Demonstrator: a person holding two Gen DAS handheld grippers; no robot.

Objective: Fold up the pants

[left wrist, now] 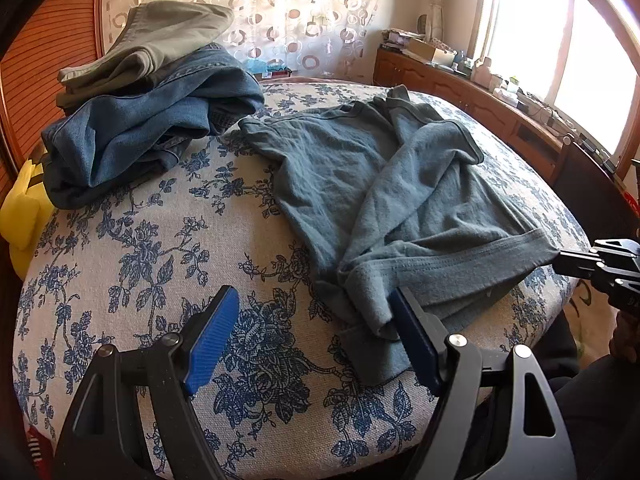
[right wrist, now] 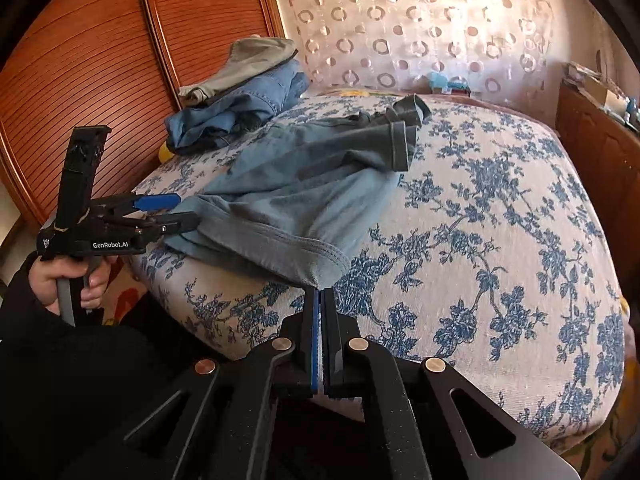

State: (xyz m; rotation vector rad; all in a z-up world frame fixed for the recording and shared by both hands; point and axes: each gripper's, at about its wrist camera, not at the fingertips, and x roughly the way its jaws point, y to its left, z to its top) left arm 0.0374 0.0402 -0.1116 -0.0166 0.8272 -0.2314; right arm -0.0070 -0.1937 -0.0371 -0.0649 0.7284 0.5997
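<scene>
Sunlit bedrm w/ slatted wood wardrobe [right wrist: 92,60], circle-print curtain [right wrist: 420,20] (backlit), window [left wrist: 560,40].

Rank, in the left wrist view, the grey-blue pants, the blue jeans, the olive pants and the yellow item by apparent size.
1. grey-blue pants
2. blue jeans
3. olive pants, farther back, so unsure
4. yellow item, partly hidden at the bed's edge

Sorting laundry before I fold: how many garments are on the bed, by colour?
Grey-blue pants, spread out: 1
Blue denim jeans, in the pile: 1
Olive-grey garment, on top of the pile: 1
Total: 3
</scene>
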